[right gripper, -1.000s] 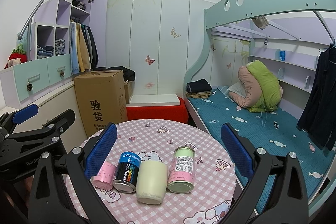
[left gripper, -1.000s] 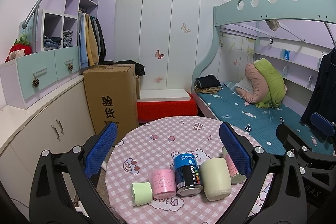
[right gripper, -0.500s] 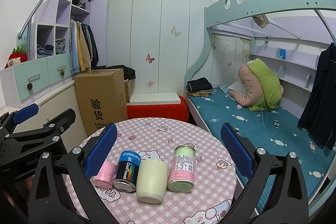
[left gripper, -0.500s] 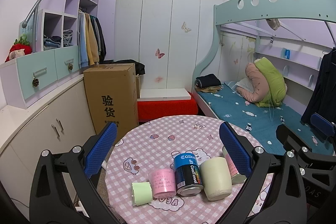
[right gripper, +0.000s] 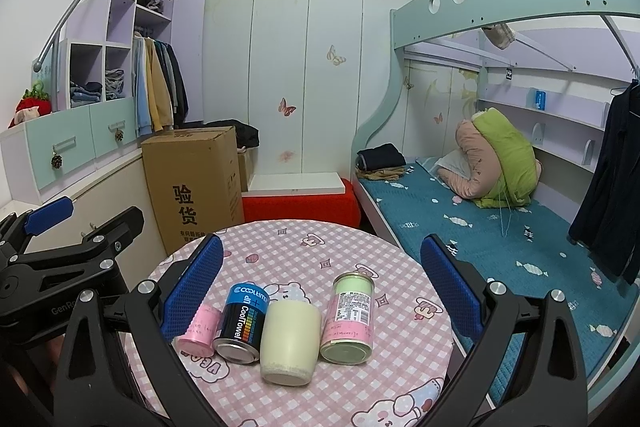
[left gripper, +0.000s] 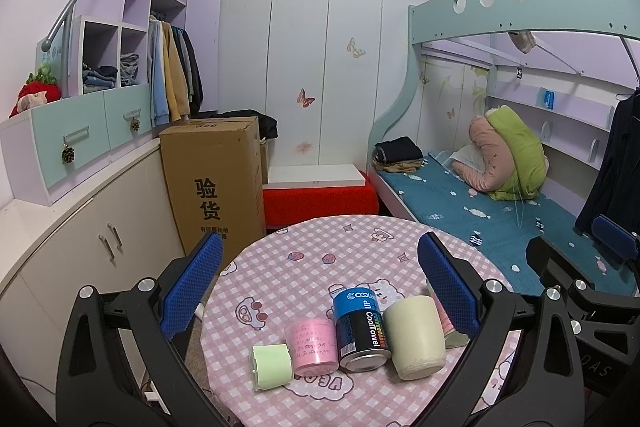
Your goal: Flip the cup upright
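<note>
On the counter [right gripper: 304,259] four containers stand in a row near the front edge: the small tub [right gripper: 198,329] leftmost, then the can [right gripper: 242,323], the cup [right gripper: 290,341] and the jar [right gripper: 350,319]. A roll [left gripper: 272,367] lies left of the tub.

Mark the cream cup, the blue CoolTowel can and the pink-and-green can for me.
cream cup [right gripper: 289,339], right wrist view, on its side wall.
blue CoolTowel can [right gripper: 242,323], right wrist view, on its label.
pink-and-green can [right gripper: 349,319], right wrist view, on its label.
</note>
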Motion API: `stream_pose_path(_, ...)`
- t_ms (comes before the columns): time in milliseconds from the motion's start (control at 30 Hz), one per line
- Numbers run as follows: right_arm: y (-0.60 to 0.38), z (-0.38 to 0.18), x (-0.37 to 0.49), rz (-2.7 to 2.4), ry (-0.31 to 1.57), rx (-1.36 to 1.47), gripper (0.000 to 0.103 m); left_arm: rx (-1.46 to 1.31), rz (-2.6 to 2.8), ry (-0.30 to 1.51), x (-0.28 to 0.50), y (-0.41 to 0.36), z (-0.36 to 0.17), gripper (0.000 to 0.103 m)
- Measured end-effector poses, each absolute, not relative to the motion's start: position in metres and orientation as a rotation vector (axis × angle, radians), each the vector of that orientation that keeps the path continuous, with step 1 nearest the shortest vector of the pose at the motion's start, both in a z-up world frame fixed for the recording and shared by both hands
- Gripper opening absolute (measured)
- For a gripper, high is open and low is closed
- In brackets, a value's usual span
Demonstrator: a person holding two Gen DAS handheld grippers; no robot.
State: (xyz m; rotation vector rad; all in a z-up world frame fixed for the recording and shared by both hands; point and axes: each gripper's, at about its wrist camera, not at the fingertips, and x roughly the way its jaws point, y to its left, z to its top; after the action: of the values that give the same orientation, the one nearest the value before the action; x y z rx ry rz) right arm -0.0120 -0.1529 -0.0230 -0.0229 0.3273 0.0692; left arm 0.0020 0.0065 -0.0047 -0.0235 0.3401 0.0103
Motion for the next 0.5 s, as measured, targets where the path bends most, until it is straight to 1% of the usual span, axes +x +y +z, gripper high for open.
stream_pose_path(167,-0.151,-0.026,-0.011,0.072,0.332,-0.025,0.096,-0.022,0.011,0.349,0.003,0.006,-0.008,0.098)
stream_pose_path(500,-0.141,-0.045,0.005,0.091,0.390,-0.033,0.096,-0.012,0.024,0.408,0.022,0.017,-0.033,0.098)
